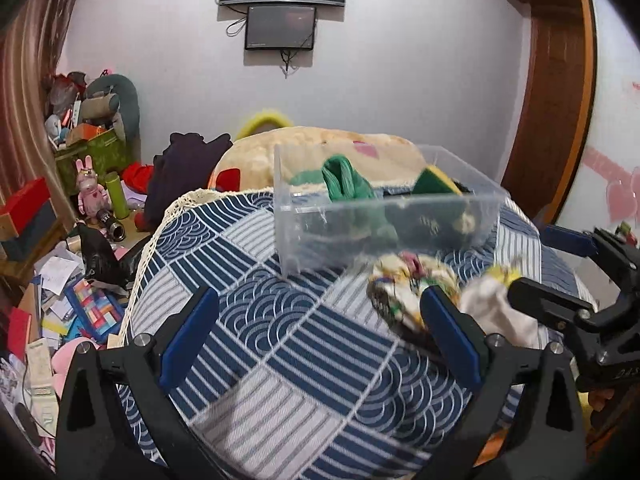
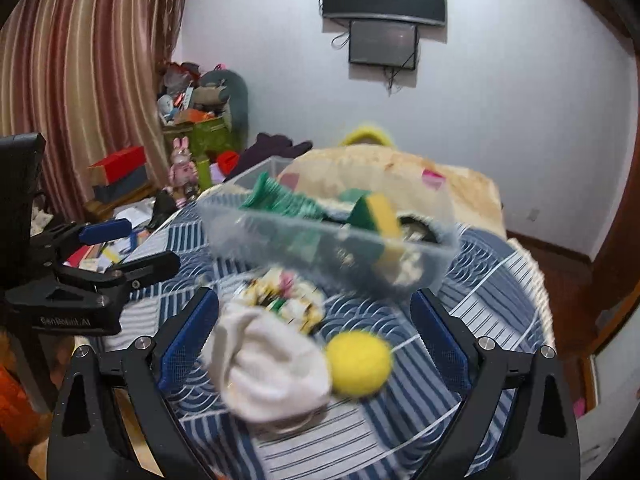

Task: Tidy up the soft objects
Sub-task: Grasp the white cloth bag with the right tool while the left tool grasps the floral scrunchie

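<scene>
A clear plastic bin (image 1: 384,224) (image 2: 320,240) stands on the blue patterned cloth and holds a green cloth (image 1: 344,180) (image 2: 280,200) and a yellow-green sponge (image 1: 436,180) (image 2: 380,216). In front of it lie a patterned fabric piece (image 1: 408,292) (image 2: 284,300), a white sock (image 1: 492,308) (image 2: 268,368) and a yellow ball (image 2: 358,362). My left gripper (image 1: 320,340) is open and empty over the cloth, left of the patterned piece. My right gripper (image 2: 312,352) is open, with the sock and ball between its fingers. It also shows in the left wrist view (image 1: 560,272).
The cloth covers a round table (image 1: 280,360). A beige quilt (image 1: 320,152) lies behind the bin. Clutter, boxes and toys (image 1: 80,200) fill the floor at left. Curtains (image 2: 80,80) hang at left, a wooden door frame (image 1: 560,100) at right.
</scene>
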A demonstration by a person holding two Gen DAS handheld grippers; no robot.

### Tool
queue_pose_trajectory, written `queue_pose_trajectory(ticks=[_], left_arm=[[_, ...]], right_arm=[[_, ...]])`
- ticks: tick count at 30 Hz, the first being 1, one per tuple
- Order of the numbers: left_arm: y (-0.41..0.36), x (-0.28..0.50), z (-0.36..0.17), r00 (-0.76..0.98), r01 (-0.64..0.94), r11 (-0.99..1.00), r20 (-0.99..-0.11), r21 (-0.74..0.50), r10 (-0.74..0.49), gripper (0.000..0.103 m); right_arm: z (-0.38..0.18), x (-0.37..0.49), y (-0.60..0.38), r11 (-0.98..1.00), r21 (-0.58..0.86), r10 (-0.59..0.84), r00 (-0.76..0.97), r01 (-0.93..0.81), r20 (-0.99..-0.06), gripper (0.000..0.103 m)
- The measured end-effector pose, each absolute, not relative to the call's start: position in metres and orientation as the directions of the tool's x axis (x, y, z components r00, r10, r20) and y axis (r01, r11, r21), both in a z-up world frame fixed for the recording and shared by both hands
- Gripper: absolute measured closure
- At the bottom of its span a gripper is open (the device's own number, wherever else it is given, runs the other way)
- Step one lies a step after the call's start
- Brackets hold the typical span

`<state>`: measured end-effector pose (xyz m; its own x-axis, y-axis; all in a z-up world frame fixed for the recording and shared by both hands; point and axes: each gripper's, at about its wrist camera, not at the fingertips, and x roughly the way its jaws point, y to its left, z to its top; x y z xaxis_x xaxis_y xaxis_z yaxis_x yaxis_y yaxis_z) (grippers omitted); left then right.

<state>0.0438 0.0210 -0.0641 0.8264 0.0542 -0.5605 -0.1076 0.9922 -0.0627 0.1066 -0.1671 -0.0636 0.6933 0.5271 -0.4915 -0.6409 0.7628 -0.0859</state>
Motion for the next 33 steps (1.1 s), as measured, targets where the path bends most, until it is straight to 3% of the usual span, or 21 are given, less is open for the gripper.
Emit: queue_pose_trajectory(ticks=[9, 14, 19, 22, 31, 33], left_arm=[[0.018, 0.031, -0.083, 0.796, -0.119, 0.992, -0.601, -0.044, 0.069, 0.001], [0.024, 0.031, -0.086, 0.787, -0.125, 0.989, -0.614, -0.073, 0.055, 0.001], [0.022, 0.035, -0.087, 0.783, -0.12, 0.99, -0.621, -0.076, 0.047, 0.001], [0.017, 0.038, -0.085, 0.786, -0.101, 0.991, -0.617, -0.084, 0.028, 0.001], [-0.011, 0.069, -0.077, 0.788, 0.0, 0.994, -0.612, -0.109, -0.067, 0.001], [-0.017, 0.08, -0.075, 0.796, -0.007, 0.995, -0.602, -0.101, -0.055, 0.005]], right_arm=[[-0.094, 0.101, -0.148, 0.708, -0.039, 0.565, 0.599, -0.705, -0.568, 0.01], [-0.112, 0.103, -0.142, 0.694, -0.06, 0.542, 0.576, -0.717, -0.611, 0.036], [-0.109, 0.1, -0.148, 0.715, -0.076, 0.531, 0.61, -0.695, -0.588, 0.073], [-0.098, 0.1, -0.16, 0.733, -0.035, 0.551, 0.623, -0.68, -0.555, 0.077], [-0.067, 0.095, -0.191, 0.773, -0.002, 0.566, 0.693, -0.634, -0.446, 0.078], [-0.062, 0.097, -0.196, 0.791, -0.01, 0.549, 0.717, -0.611, -0.429, 0.078]])
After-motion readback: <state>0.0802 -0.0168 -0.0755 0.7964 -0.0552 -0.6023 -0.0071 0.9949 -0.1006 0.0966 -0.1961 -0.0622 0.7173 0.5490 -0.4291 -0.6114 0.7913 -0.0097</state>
